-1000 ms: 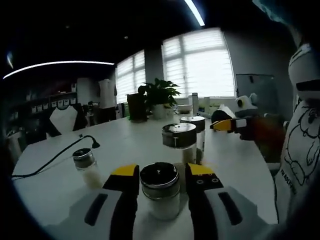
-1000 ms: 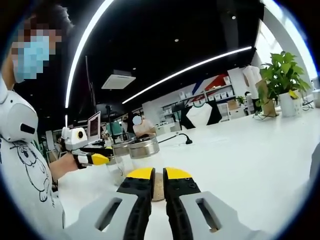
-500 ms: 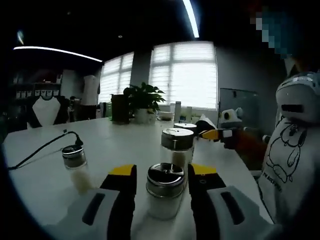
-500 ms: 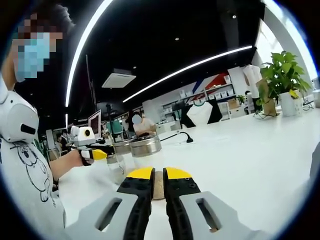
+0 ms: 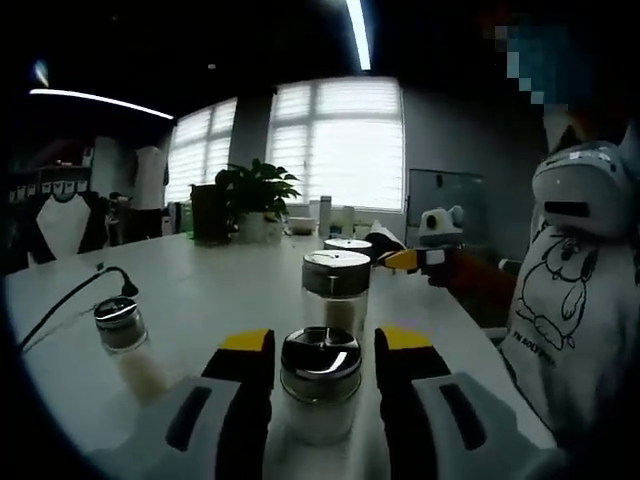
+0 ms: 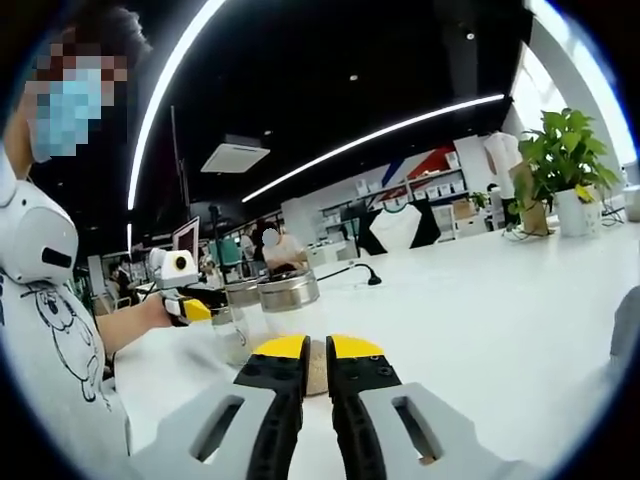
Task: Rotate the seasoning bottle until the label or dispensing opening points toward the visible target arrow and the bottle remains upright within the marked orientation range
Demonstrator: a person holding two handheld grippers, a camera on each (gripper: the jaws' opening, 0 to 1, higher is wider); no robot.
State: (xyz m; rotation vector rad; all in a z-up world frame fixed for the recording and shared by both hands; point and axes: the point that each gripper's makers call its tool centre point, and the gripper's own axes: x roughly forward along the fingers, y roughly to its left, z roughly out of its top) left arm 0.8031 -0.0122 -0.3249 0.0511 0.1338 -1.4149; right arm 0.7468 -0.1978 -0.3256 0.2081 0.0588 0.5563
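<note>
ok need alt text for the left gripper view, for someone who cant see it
The left gripper, jaws open, straddles an upright seasoning bottle with a shiny metal lid on a white table. Three more shakers stand around it, with the right gripper beyond.

Left gripper view was dim, backlit by blown-out windows (image 5: 340, 145) | ceiling light strips (image 6: 385, 135) glared in right gripper view | white surface (image 6: 480, 300) bright | fisheye bending and softness at edges
</note>
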